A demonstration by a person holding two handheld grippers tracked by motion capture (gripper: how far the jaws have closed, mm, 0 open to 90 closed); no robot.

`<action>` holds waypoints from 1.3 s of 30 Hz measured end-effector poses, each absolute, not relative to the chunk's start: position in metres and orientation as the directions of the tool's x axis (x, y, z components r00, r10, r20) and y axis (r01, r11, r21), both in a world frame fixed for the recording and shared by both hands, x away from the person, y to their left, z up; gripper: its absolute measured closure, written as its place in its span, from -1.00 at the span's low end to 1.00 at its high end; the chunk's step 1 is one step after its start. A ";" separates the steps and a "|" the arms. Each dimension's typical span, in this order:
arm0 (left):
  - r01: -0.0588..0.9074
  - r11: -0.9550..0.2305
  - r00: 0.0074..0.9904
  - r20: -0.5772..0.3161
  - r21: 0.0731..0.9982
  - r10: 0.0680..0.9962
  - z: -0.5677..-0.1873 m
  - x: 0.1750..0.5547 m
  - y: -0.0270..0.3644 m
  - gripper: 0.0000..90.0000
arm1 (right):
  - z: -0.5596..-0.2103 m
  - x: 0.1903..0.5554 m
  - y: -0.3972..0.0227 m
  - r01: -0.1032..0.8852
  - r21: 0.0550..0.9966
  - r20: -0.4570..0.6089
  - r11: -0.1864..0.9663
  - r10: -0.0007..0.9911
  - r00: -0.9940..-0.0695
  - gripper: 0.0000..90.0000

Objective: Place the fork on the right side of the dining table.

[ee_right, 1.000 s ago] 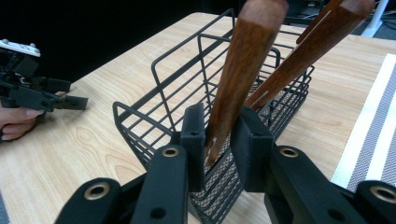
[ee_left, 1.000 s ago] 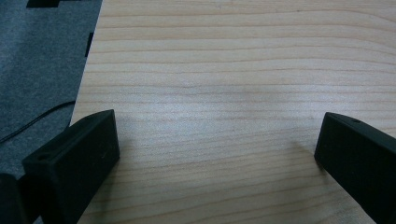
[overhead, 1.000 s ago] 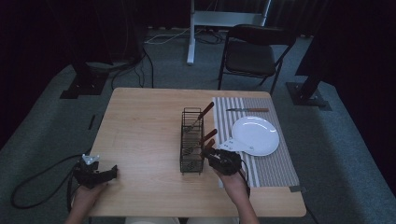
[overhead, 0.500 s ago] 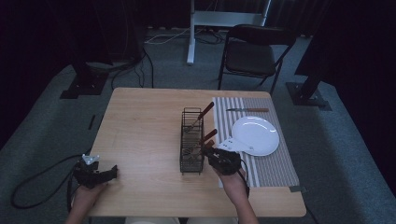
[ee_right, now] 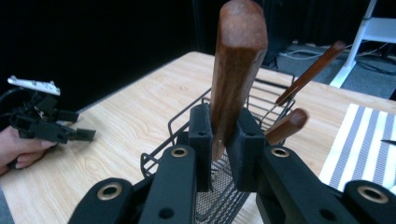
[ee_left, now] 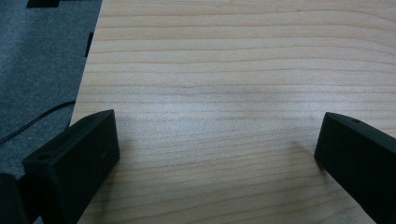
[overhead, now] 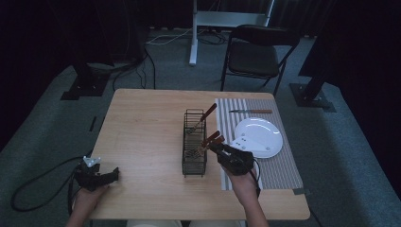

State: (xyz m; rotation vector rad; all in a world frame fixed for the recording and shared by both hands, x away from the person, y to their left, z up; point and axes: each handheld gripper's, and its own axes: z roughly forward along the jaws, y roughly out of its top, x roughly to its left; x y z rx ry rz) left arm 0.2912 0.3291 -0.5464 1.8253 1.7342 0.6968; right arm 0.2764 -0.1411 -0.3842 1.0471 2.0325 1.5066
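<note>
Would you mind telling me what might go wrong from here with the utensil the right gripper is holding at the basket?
1. The right gripper pinches the wooden handle low down, so it might pivot or slip.
2. Two more handles lean beside it; lifting could snag them.
3. The wire basket looks light and might tip or drag, with the left gripper open and far away.

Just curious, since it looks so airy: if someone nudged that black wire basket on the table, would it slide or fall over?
The wire basket is thin open mesh, so probably light and easy to slide on the smooth wooden table. It looks tall and narrow, with wooden-handled utensils leaning out above the rim, so a sideways push up high might tip it.
</note>
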 end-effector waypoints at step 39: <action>0.729 -0.040 0.044 0.011 0.683 0.999 -0.546 0.291 0.329 -0.99 | -0.434 0.255 -0.260 0.467 0.884 0.203 -0.015 0.912 -0.356 0.80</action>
